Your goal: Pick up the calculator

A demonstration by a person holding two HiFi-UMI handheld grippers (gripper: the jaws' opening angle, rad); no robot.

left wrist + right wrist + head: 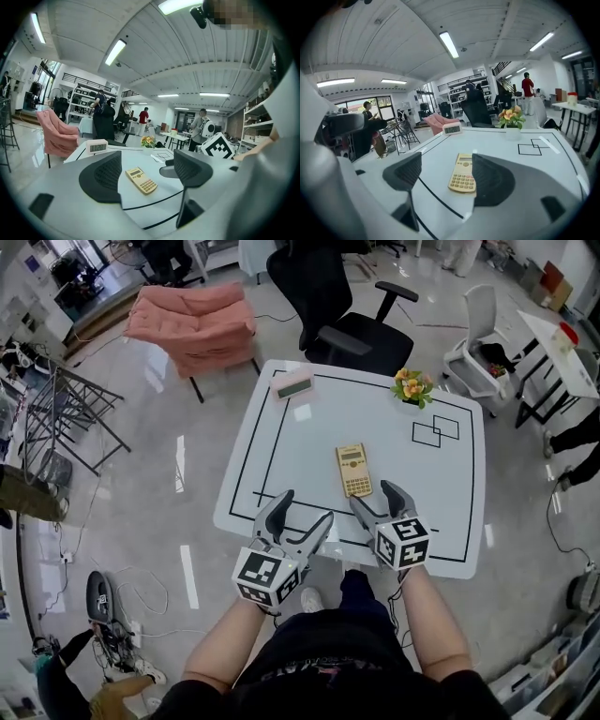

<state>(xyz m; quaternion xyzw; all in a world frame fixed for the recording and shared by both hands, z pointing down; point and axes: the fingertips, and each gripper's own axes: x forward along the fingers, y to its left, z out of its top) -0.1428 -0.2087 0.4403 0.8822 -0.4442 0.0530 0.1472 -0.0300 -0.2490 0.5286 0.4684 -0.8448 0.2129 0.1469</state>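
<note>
Jaws gape wide and empty on both the right gripper [371, 495] and left gripper [307, 505], the flat beige rectangular calculator [353, 470] lying on the white table [281, 427] just ahead of the right, nearer one, long axis pointing away.

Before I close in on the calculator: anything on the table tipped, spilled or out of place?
Nothing stands out. The calculator lies flat and face up on the table; the clock and flower pot stand upright at its far edge. The left claw and right claw are open, empty.
</note>
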